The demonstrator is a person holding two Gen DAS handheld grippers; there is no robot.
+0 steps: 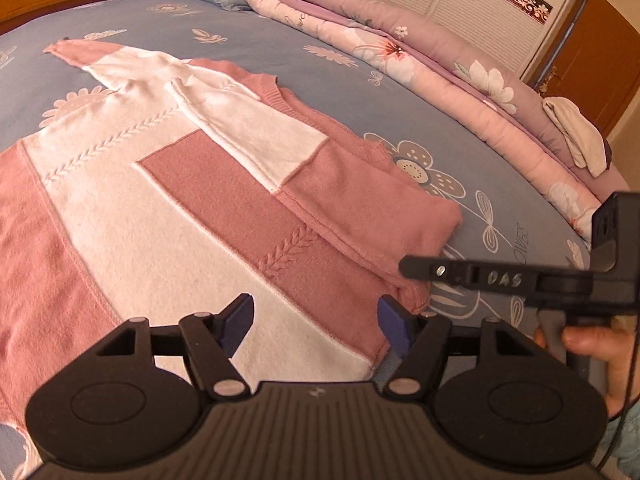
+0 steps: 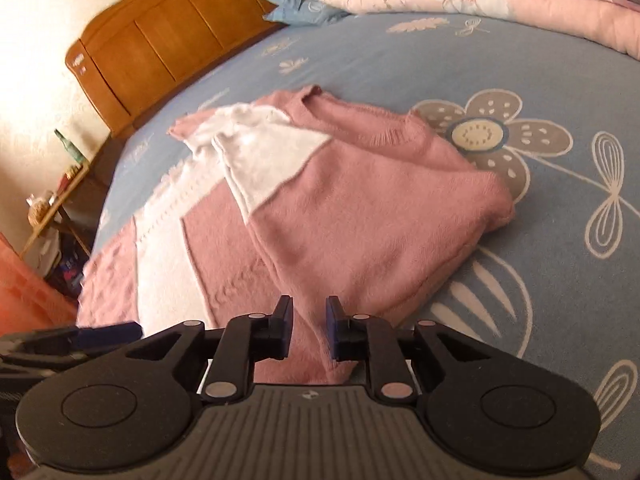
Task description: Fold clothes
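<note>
The pink-and-white sweater lies mid-frame on the bed, one side folded over. The left gripper stands wide and empty; the right gripper narrowly parted, gripping nothing. A careless regrasp could drag the folded sleeve loose.

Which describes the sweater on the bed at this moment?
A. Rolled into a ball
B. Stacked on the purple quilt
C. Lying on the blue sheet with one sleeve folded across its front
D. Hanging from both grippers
C: the sweater lies on the blue sheet, one white-and-pink sleeve folded across its front.
</note>
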